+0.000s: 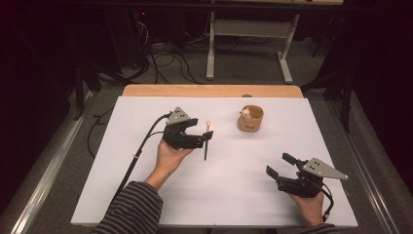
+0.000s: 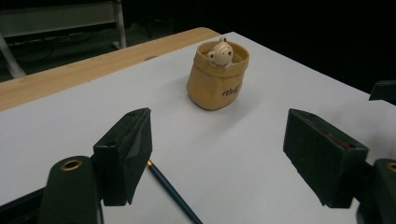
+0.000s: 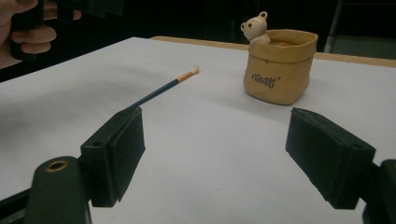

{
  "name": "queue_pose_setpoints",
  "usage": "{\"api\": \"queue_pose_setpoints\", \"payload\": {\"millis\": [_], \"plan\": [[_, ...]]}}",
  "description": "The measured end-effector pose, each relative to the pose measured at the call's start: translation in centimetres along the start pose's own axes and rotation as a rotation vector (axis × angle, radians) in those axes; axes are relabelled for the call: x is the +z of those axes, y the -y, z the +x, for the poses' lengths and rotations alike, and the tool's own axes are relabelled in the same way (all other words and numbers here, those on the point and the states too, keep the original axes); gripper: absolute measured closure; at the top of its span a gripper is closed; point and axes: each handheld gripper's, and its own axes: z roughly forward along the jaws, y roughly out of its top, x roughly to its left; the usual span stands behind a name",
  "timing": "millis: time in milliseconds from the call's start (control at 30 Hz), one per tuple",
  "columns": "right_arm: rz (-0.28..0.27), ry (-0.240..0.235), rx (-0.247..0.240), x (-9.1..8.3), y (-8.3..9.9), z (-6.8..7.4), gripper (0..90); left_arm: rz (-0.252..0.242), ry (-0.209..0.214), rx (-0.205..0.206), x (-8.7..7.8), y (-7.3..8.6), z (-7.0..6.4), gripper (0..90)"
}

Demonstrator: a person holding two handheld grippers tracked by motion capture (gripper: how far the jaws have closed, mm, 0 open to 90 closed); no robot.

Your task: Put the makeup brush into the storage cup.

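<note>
The brush (image 1: 206,141) lay flat on the white table (image 1: 146,195), left of the tan bear pot (image 1: 250,119) and apart from it. The left gripper (image 1: 202,138), jaws released and empty, hovered just over the brush's handle. The right gripper (image 1: 277,165) was likewise released, nearer the person than the pot.

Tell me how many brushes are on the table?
1. The brush lies on the white table, beside the left hand-held gripper. The pot could hide more.
</note>
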Motion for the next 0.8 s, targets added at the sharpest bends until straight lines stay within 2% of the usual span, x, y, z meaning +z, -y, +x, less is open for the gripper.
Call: {"api": "queue_pose_setpoints", "payload": {"millis": [67, 233, 400, 500, 567, 733, 800], "plan": [[-0.006, -0.011, -0.004, 0.0, 0.0, 0.0, 20.6, 0.012, -0.01, 0.028, 0.5, -0.5, -0.1, 24.4], [-0.007, -0.022, -0.016, 0.0, -0.1, 0.2, 20.1, 0.022, -0.012, 0.019, 1.2, -0.9, 0.1, 24.4], [0.001, -0.02, -0.017, 0.2, -0.1, 0.1, 20.1, 0.046, -0.018, 0.028, 2.3, -1.2, 0.0, 24.4], [0.002, -0.01, -0.015, 0.2, -0.1, 0.1, 20.1, 0.056, -0.036, 0.046, 2.8, -1.3, -0.2, 24.4], [0.005, -0.008, -0.018, 0.2, -0.1, 0.1, 20.2, 0.052, -0.04, 0.043, 3.0, -1.3, -0.2, 24.4], [0.013, -0.012, -0.017, 0.2, 0.0, 0.3, 20.3, 0.088, -0.05, 0.047, 3.6, -1.7, -0.2, 24.3], [0.013, -0.016, -0.02, 0.2, 0.0, 0.2, 20.3, 0.085, -0.077, 0.034, 3.7, -2.0, -0.1, 24.3]]}}
